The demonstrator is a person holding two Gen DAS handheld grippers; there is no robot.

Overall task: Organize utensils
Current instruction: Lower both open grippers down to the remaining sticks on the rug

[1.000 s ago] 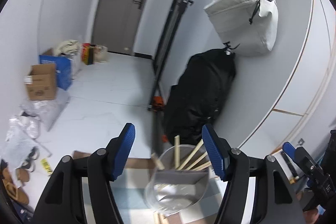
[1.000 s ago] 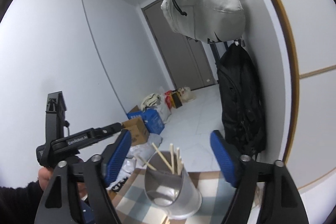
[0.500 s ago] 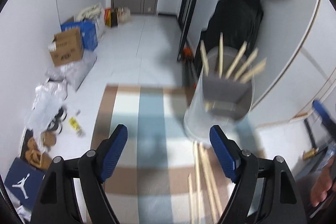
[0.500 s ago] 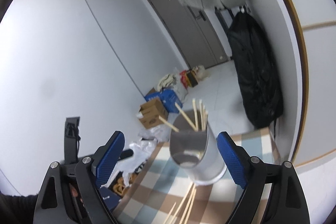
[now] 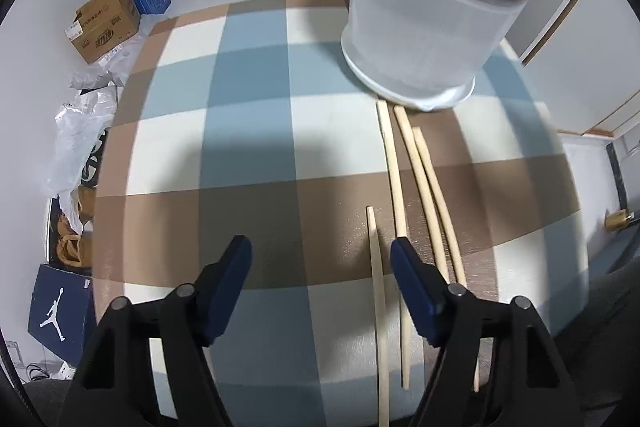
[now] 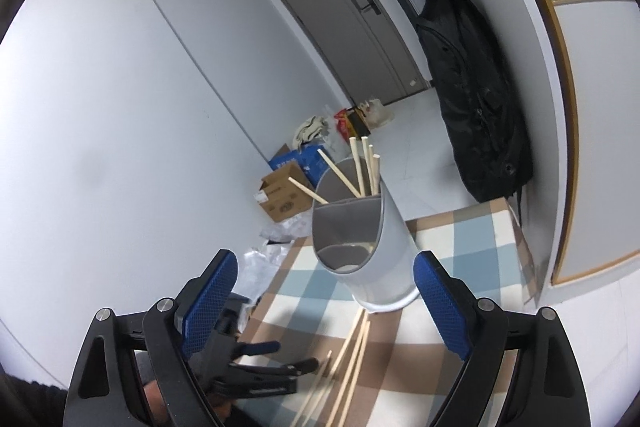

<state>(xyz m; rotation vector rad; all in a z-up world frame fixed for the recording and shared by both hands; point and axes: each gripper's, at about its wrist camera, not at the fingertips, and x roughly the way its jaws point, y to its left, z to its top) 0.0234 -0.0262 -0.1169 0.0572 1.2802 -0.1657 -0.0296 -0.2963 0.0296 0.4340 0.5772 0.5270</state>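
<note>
Several loose wooden chopsticks (image 5: 404, 163) (image 6: 348, 359) lie side by side on the checked tablecloth (image 5: 248, 115), in front of a white round holder (image 5: 424, 27) (image 6: 384, 247). More chopsticks (image 6: 362, 167) stand in the holder's far compartment. My left gripper (image 5: 320, 259) (image 6: 294, 355) points steeply down over the cloth with its jaws closing. The shortest chopstick (image 5: 376, 291) lies between them, just inside the right finger, and no pad presses on it. My right gripper (image 6: 326, 291) hangs open and empty, facing the holder from a little above.
The table's left edge (image 5: 108, 155) drops to a floor with cardboard boxes (image 5: 104, 23), plastic bags and a shoe box (image 5: 60, 311). A black bag (image 6: 476, 95) and a pale bag hang on the wall behind the holder. A grey door (image 6: 352, 27) stands at the back.
My left gripper has tipped downward and sunk toward the cloth, so the loose chopsticks now fill its view. My right gripper has lowered slightly and its jaws stand wider.
</note>
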